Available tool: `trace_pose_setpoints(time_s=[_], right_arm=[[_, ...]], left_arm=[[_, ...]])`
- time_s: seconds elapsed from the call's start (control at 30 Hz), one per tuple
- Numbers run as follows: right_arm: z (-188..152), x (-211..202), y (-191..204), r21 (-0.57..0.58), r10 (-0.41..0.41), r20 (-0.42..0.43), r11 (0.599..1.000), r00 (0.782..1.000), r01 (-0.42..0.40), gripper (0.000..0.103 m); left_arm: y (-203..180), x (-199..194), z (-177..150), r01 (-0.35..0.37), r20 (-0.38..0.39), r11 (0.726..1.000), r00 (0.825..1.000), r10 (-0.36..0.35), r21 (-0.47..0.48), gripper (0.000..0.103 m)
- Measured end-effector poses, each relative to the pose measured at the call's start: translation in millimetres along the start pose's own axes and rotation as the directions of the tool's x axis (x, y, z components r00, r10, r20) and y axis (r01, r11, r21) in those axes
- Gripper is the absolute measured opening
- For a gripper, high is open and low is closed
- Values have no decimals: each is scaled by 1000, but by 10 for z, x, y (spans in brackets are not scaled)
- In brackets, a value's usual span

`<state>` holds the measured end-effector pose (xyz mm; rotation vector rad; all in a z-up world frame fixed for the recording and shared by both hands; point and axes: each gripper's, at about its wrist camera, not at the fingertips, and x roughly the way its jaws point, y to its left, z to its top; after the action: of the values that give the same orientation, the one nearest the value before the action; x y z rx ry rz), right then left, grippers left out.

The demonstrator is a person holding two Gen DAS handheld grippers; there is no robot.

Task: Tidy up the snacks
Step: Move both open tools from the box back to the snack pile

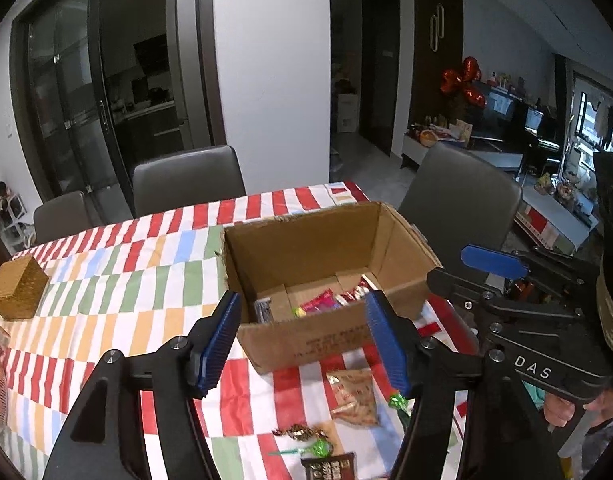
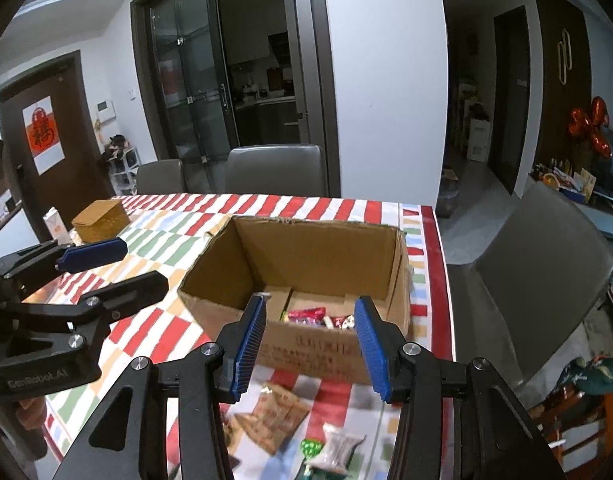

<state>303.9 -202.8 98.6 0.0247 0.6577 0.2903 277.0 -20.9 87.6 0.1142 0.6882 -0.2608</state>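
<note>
An open cardboard box (image 1: 326, 340) (image 2: 314, 354) stands on the striped tablecloth with several wrapped snacks (image 1: 330, 300) (image 2: 318, 316) in its bottom. My left gripper (image 1: 306, 344) is open and empty, just in front of the box. My right gripper (image 2: 310, 348) is open and empty, also in front of the box. Loose snacks lie on the cloth before the box: a tan packet (image 1: 354, 396) (image 2: 276, 414), green lollipops (image 1: 318, 449), a gold-wrapped candy (image 1: 300, 433), a dark packet (image 1: 328, 468) and a clear packet (image 2: 338, 450). The right gripper shows in the left wrist view (image 1: 494, 276), the left one in the right wrist view (image 2: 102, 264).
A woven brown box (image 1: 16, 294) (image 2: 100, 220) sits at the table's far left, with a white carton (image 2: 56, 224) beside it. Grey chairs (image 1: 186, 180) (image 2: 546, 280) stand around the table. The table edge runs close on the right of the cardboard box.
</note>
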Motion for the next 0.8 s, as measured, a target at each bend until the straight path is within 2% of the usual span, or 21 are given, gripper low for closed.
trace_pose_setpoints(time_s=[0.3, 0.8], right_arm=[[-313, -49, -23, 17, 1, -30, 1000, 1000, 0, 47], [-868, 333, -186, 106, 8, -183, 994, 983, 11, 47]], left_arm=[[-141, 127, -304, 53, -75, 999, 996, -52, 2, 64], [-246, 596, -812, 86, -222, 996, 972, -83, 4, 64]])
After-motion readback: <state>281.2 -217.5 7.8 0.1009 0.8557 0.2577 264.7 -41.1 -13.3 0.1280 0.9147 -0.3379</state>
